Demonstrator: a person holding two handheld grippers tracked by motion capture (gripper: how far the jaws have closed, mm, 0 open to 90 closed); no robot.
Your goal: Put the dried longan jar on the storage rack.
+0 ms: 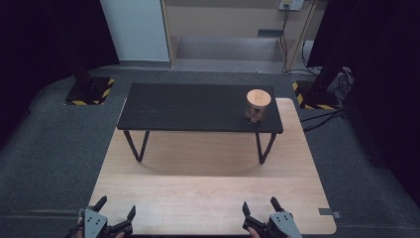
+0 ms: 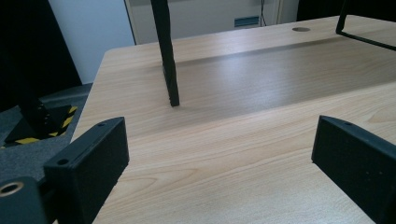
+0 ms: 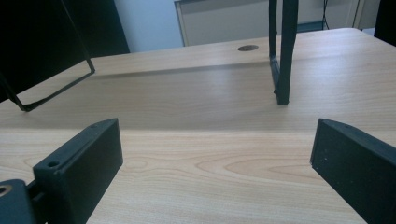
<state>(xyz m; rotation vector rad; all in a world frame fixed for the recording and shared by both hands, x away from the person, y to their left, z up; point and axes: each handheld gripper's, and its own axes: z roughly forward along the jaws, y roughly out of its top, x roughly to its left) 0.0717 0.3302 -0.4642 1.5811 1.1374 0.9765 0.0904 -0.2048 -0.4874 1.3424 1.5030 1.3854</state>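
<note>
A clear jar with a round wooden lid stands upright at the right end of a small black raised shelf on the wooden table. Something brown lies inside the jar. My left gripper rests at the table's near left edge, jaws wide apart with nothing between them. My right gripper sits at the near right edge, equally open and empty. In the left gripper view my left gripper faces a shelf leg. In the right gripper view my right gripper faces another leg.
The black shelf stands on thin metal legs over the far half of the table. Two dark stands with yellow-black striped bases flank the table on the grey floor. Cables run across the floor at the right.
</note>
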